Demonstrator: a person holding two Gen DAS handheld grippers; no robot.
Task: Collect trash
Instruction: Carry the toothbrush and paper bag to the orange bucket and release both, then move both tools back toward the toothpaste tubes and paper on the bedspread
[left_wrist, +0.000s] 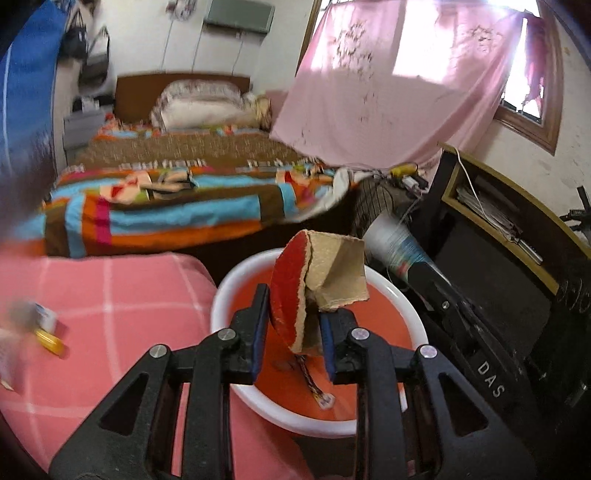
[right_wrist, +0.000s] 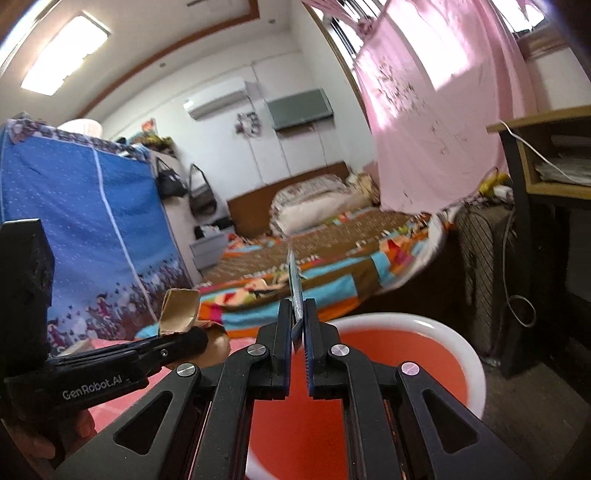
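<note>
Left gripper (left_wrist: 291, 328): jaws stood moderately apart, with a torn piece of cardboard (left_wrist: 317, 284) between them; the piece touched the right pad and showed a gap at the left pad, so a firm grip could not be confirmed.
Torn cardboard: red on one face, plain brown on the other, ragged at its edges; it hung over the near half of the basin (left_wrist: 406, 306).
Basin: round, with a white rim and an orange-red interior; it stood beside the right edge of the pink checked cloth (left_wrist: 110, 302).
Basin contents: a short patterned strip with a small white end (left_wrist: 317, 387) lay on the bottom near the front rim (its nature could not be told).
Right gripper (right_wrist: 297, 332): jaws stood narrow, pinching a thin flat wrapper (right_wrist: 295, 288) that rose edge-on between the pads, above the basin's left rim.
Right gripper, seen from the left wrist: its black body lay past the basin's right rim, and a white paper cup with blue stripes (left_wrist: 391, 243) showed past its tip.
Pink checked cloth: a blurred white item (left_wrist: 44, 317) and a yellow item (left_wrist: 50, 341) lay near its left edge.
Background: a bed with a striped multicolour blanket (left_wrist: 166, 206) stood beyond the basin, and a pink curtain (left_wrist: 388, 85) hung at the window.
Right side: a dark desk with a shelf (left_wrist: 498, 218) stood near the basin.
</note>
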